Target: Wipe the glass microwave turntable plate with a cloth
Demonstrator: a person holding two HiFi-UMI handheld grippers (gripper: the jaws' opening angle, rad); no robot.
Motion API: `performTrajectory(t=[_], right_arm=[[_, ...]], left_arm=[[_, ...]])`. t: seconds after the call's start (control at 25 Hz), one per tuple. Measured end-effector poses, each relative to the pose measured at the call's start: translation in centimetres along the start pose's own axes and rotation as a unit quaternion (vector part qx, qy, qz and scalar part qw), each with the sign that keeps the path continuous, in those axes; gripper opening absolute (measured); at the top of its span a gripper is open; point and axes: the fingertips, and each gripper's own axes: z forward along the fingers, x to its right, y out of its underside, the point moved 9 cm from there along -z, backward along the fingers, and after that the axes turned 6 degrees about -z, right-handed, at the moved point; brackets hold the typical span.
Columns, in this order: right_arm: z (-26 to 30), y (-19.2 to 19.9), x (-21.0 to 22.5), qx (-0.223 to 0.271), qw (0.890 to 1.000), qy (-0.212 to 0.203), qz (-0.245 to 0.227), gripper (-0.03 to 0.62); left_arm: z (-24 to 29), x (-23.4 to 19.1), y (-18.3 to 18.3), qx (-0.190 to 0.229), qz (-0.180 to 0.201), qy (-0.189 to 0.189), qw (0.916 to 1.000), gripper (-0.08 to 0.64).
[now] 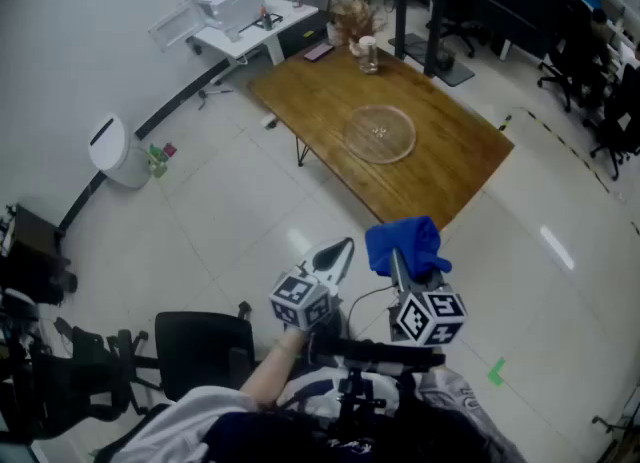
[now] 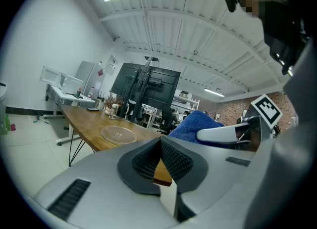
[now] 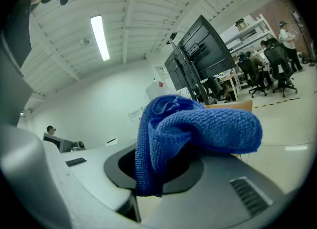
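The clear glass turntable plate [image 1: 379,133] lies flat near the middle of a wooden table [image 1: 450,166], seen far off in the head view; in the left gripper view the plate [image 2: 118,134] shows small beyond the jaws. My right gripper [image 1: 400,256] is shut on a bunched blue cloth [image 1: 403,243], which fills the right gripper view as a blue cloth [image 3: 198,129] over the gripper [image 3: 148,188]. My left gripper [image 1: 338,254] is shut with nothing in it; its gripper [image 2: 159,166] points toward the table. Both are held well short of the table.
A glass jar [image 1: 369,54] and a dried-flower bunch [image 1: 352,19] stand at the table's far end. A white side table [image 1: 262,26] with a box sits beyond. A white bin [image 1: 113,150] stands by the left wall. Office chairs [image 1: 595,81] are at the right.
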Motion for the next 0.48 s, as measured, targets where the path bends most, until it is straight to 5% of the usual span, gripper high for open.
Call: performTrajectory(t=[0.48], right_arm=[[14.0, -4.1, -2.0, 0.007, 0.999, 0.039, 0.025, 0.078]], left_arm=[[6.1, -12.5, -8.8, 0.000, 0.021, 0.052, 0.9984, 0.000]])
